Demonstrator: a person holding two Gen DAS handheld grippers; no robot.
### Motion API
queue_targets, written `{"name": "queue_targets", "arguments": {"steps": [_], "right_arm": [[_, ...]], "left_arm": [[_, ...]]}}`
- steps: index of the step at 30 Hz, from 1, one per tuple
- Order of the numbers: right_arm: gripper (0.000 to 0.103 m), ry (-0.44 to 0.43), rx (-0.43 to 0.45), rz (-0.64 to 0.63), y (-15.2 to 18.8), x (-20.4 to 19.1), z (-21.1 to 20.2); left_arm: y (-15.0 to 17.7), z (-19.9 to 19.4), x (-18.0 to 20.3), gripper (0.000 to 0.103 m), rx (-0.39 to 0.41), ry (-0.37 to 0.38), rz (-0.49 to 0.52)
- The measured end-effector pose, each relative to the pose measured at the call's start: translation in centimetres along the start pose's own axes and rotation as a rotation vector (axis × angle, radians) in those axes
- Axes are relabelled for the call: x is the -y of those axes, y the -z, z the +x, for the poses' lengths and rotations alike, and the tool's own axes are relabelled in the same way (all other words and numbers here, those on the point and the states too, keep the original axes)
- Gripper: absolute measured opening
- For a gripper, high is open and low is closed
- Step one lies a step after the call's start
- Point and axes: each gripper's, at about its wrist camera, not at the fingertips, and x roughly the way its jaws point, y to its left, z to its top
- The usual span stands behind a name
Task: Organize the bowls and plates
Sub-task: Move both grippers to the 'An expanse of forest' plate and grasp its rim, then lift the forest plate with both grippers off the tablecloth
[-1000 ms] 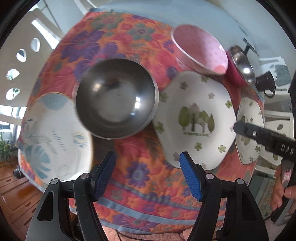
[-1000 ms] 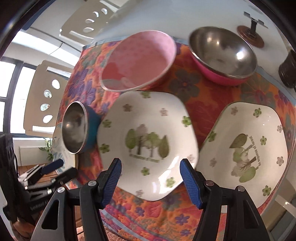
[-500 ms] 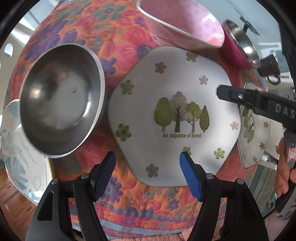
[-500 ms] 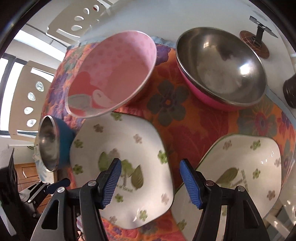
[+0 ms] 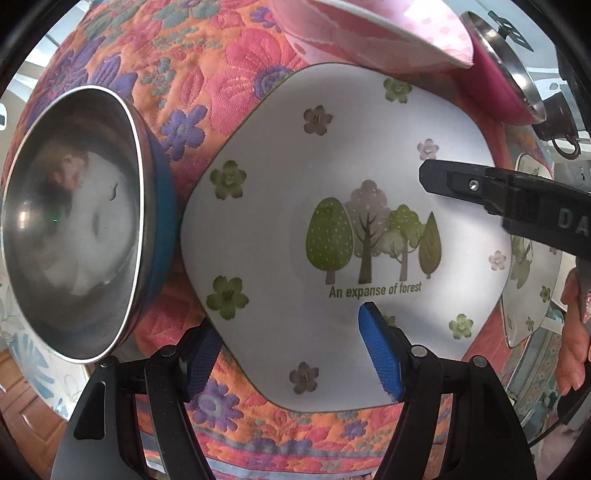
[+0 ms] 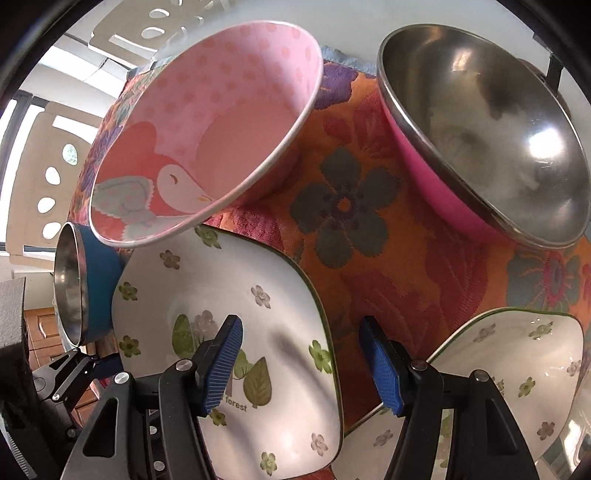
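From my left gripper (image 5: 291, 350), going left to right across the flowered cloth (image 5: 236, 77): a plate with blue leaves (image 5: 22, 354) sits at the cloth's left edge, half hidden under a steel bowl with a blue outside (image 5: 74, 229). Just right of that bowl lies the white plate (image 5: 295, 206) with green and mauve flowers and four trees over the words "An expanse of forest". My left jaws stand apart over its near-left rim: the left pad is outside and partly hidden behind the rim, the right pad over the plate, and I cannot tell if either touches. Beyond it is the pink bowl (image 5: 373, 26), then a steel bowl with a pink outside (image 5: 506, 70). My right gripper (image 5: 517, 199), marked "DA", reaches in from the right.

From the right gripper (image 6: 301, 365), its jaws are spread and empty, straddling that plate's right rim: left pad over the plate, right pad over cloth. A second such plate (image 6: 517, 354) lies at the cloth's near-right.
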Motion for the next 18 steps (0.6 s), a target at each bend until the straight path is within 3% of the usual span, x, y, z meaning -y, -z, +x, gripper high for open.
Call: {"name": "queue_targets", "arguments": {"steps": [8,18], "right_arm": [[0.064,-0.005,-0.015,-0.016,-0.4,-0.6,0.5],[0.075,-0.086,-0.057,-0.065,-0.7,-2.1,1.3]], "left_arm": [[-0.3,0.8,0.3,0.070,0.005,0.027,-0.015],[-2.5,1.0,-2.3,0.072,0.025,0.060,-0.018]]}}
